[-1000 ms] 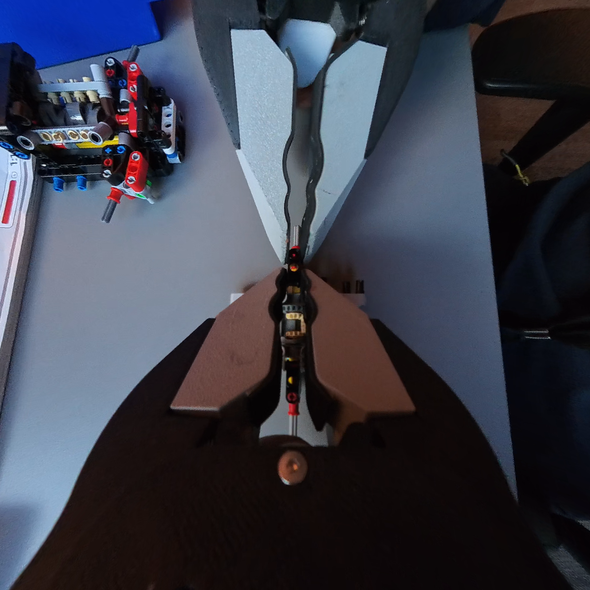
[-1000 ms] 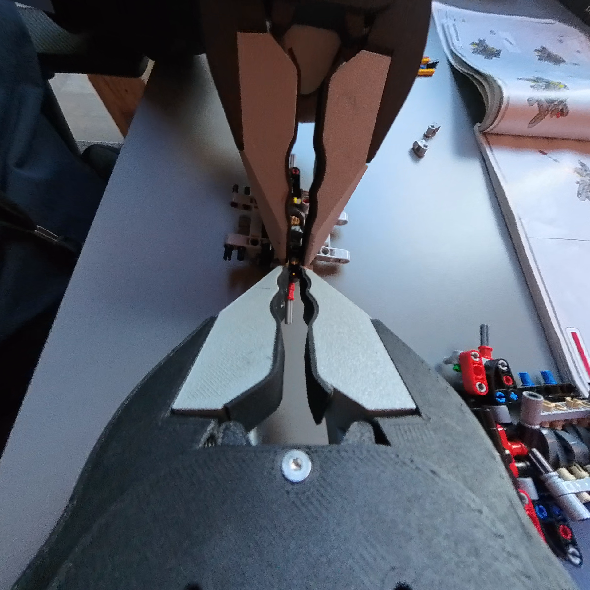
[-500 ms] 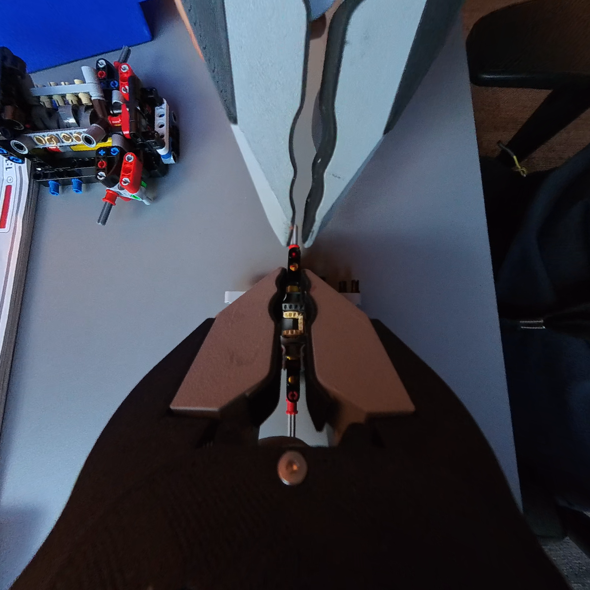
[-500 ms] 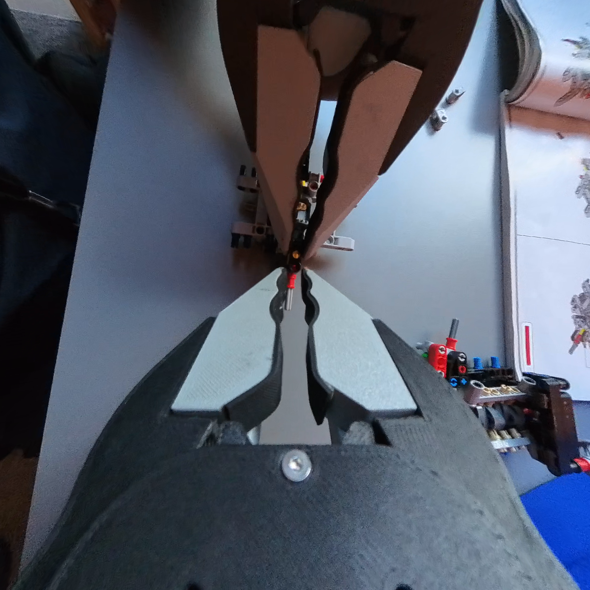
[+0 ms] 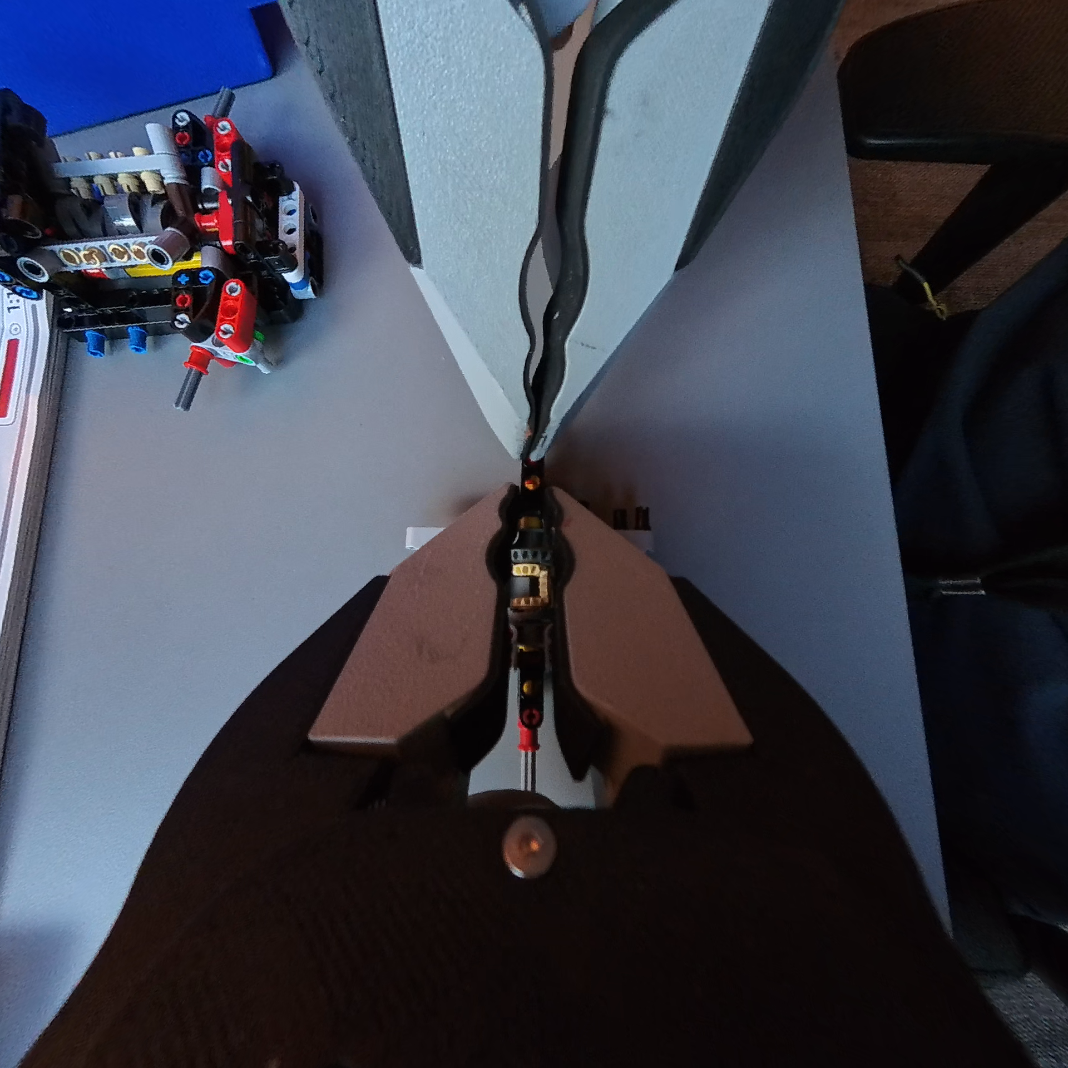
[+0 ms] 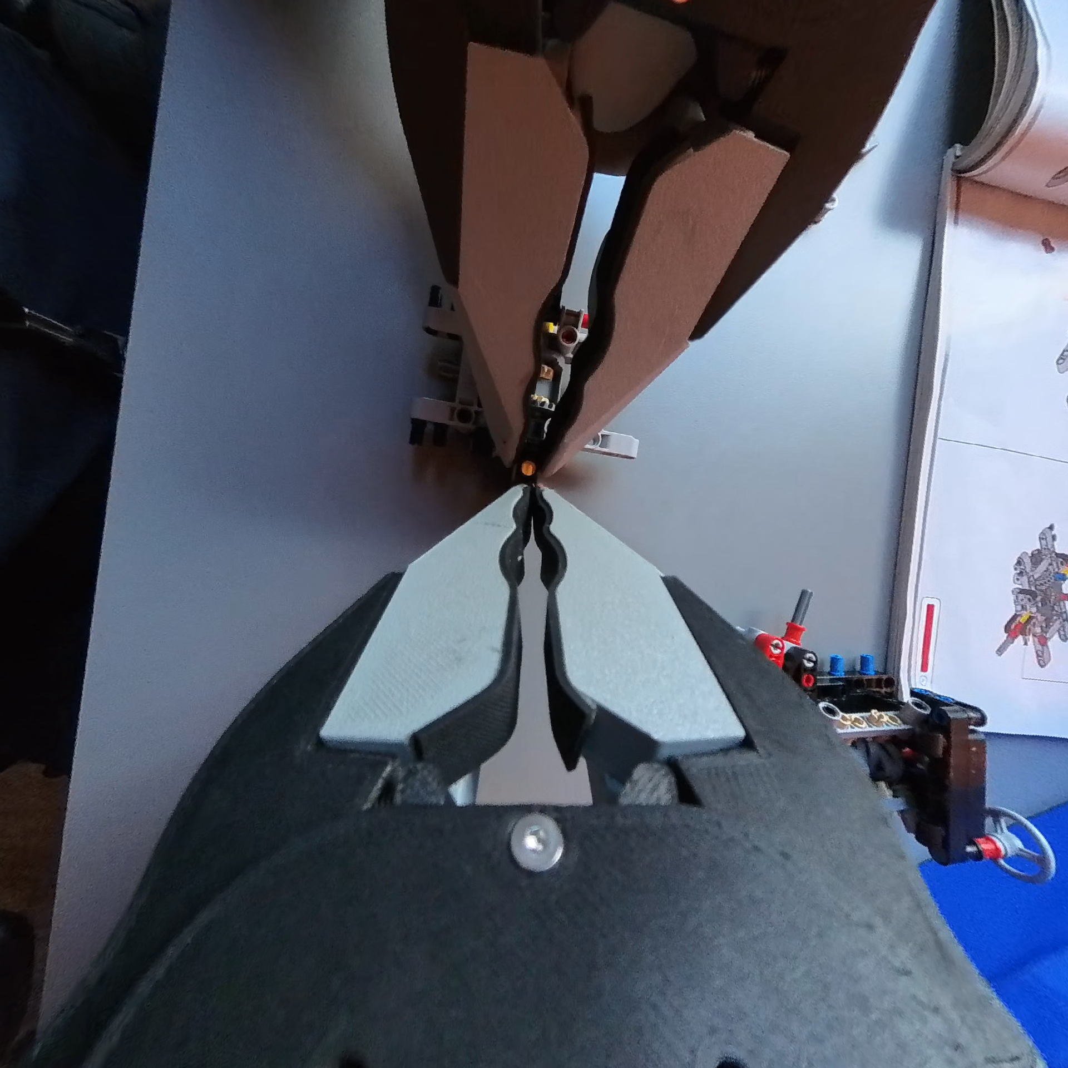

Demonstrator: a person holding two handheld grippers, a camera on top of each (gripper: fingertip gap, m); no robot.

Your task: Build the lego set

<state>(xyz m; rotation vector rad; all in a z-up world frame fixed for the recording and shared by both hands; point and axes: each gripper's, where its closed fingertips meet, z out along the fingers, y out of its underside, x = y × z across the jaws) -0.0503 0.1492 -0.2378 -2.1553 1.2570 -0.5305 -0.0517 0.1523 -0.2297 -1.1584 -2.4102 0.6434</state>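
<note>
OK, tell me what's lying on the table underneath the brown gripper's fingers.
Under the left gripper, pale grey beam pieces with black pins lie on the table, one end poking out opposite. Their middle is covered.

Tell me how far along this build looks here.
Built: a large brick model sits on the table. In hand: the left gripper clamps a slim black geared sub-assembly; the right gripper's fingers are closed at its tip. Left: that piece is separate from the model; loose grey parts lie beneath.

The left hand-held gripper (image 5: 530, 491) clamps a black geared brick assembly (image 5: 530, 583) over the grey table (image 5: 231, 549).
</note>
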